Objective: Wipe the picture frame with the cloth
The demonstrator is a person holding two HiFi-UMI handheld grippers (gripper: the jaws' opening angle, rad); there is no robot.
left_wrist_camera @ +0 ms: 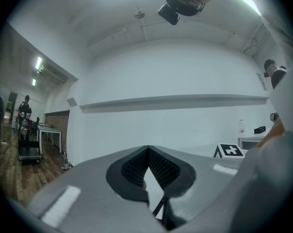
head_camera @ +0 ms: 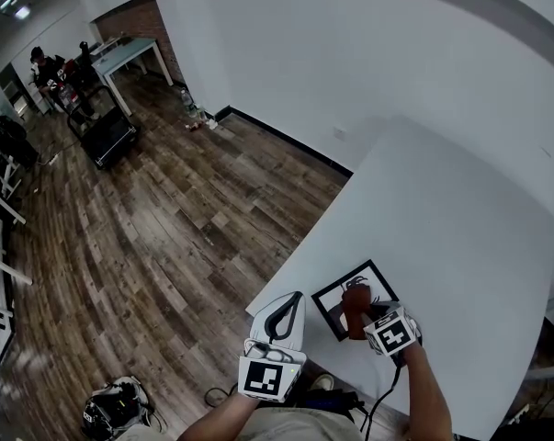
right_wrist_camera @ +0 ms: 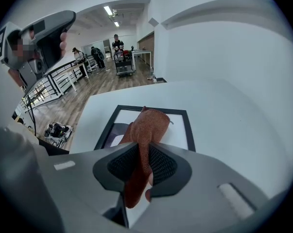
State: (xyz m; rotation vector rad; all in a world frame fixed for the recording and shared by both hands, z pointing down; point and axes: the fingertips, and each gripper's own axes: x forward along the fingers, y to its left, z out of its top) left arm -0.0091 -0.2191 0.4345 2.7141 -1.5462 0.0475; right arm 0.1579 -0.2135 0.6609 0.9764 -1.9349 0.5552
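A black picture frame (head_camera: 372, 275) (right_wrist_camera: 189, 132) lies flat near the front left edge of the white table (head_camera: 442, 228). My right gripper (head_camera: 367, 318) (right_wrist_camera: 145, 152) is shut on a rust-red cloth (head_camera: 355, 312) (right_wrist_camera: 147, 127). The cloth's free end rests on the frame's glass, on its near half. My left gripper (head_camera: 298, 298) (left_wrist_camera: 147, 152) hovers left of the frame at the table's edge. It is tilted up toward the wall, its jaws are shut, and nothing is between them.
The table's left edge (head_camera: 299, 246) drops to a wooden floor (head_camera: 148, 246). A dark bag (head_camera: 116, 407) lies on the floor at front left. Far back stand a cart (head_camera: 107, 136) and some people. A white wall runs behind the table.
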